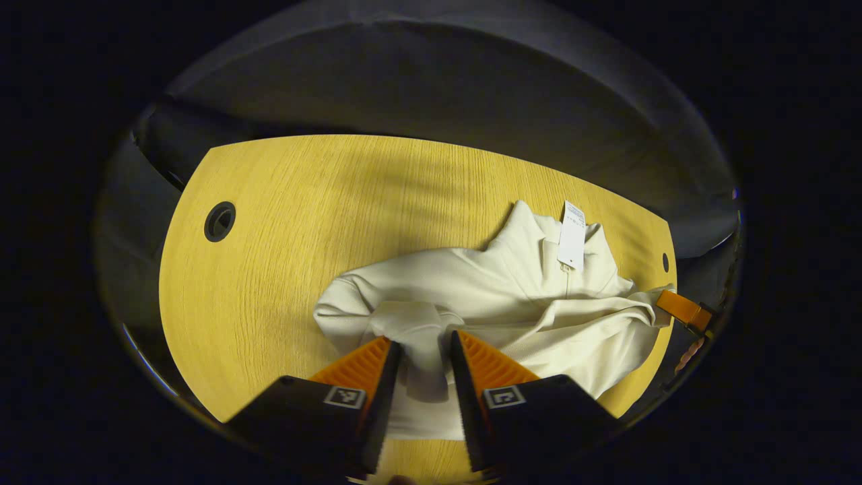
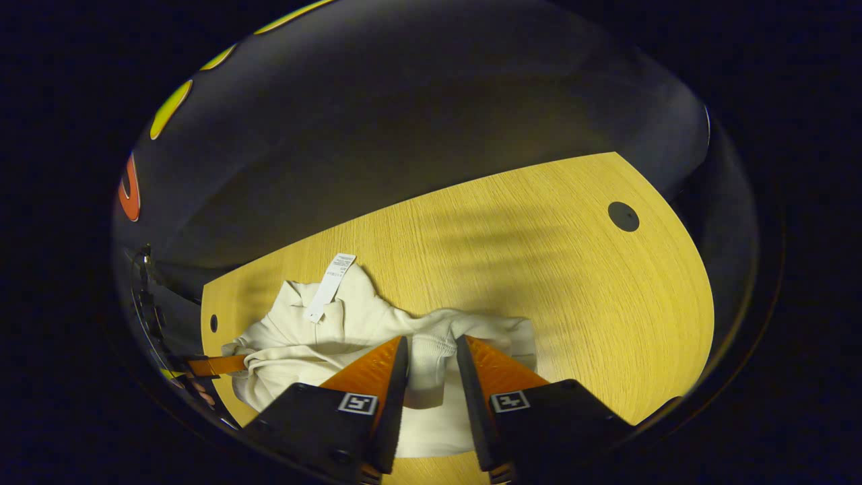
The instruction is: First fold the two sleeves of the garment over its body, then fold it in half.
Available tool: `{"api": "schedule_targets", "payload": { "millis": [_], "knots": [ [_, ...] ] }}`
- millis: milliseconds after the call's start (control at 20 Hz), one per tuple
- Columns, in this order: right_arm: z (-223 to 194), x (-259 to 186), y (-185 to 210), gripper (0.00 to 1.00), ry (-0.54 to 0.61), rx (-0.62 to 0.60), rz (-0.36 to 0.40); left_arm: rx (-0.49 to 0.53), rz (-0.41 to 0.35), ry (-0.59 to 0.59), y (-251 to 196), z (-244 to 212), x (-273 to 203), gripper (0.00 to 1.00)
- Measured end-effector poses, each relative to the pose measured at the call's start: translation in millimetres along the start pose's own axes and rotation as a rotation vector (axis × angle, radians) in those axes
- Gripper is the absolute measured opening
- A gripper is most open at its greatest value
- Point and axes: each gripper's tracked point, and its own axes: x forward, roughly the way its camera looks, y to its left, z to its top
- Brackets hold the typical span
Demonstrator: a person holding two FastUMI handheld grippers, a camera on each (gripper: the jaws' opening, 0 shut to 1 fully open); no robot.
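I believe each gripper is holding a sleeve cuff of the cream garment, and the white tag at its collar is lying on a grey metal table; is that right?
Not quite: the table is yellow wood-grain, not grey metal, as the right gripper view shows. The rest holds: the left gripper and right gripper each pinch a cuff of the cream garment, with the white tag at its collar.
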Motion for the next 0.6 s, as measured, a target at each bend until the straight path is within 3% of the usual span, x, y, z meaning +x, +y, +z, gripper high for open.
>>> {"api": "schedule_targets", "payload": {
  "millis": [100, 150, 200, 250, 450, 500, 550, 600],
  "knots": [
    [19, -15, 1, 0.59, -0.091, -0.031, 0.018, 0.024, 0.042, -0.034, 4, 3, -4, 0.84],
    [26, -24, 0, 0.68, -0.134, -0.062, 0.016, 0.039, 0.059, -0.050, 7, 4, -8, 0.81],
    [29, -36, 0, 0.70, -0.168, -0.094, 0.013, 0.049, 0.072, -0.068, 8, 4, -13, 0.86],
    [32, -47, -2, 0.88, -0.189, -0.125, 0.001, 0.049, 0.078, -0.084, 9, 3, -22, 0.90],
    [38, -104, 7, 0.98, -0.286, -0.224, 0.009, 0.024, 0.077, -0.219, 5, 6, -78, 0.92],
    [41, -122, 10, 0.98, -0.323, -0.251, 0.012, 0.018, 0.082, -0.265, 4, 6, -96, 1.00],
    [45, -144, 11, 0.94, -0.368, -0.276, 0.011, 0.011, 0.084, -0.308, 4, 5, -115, 0.92],
    [48, -169, 13, 0.98, -0.411, -0.301, 0.015, 0.000, 0.081, -0.359, 3, 4, -137, 1.00]
  ]
}}
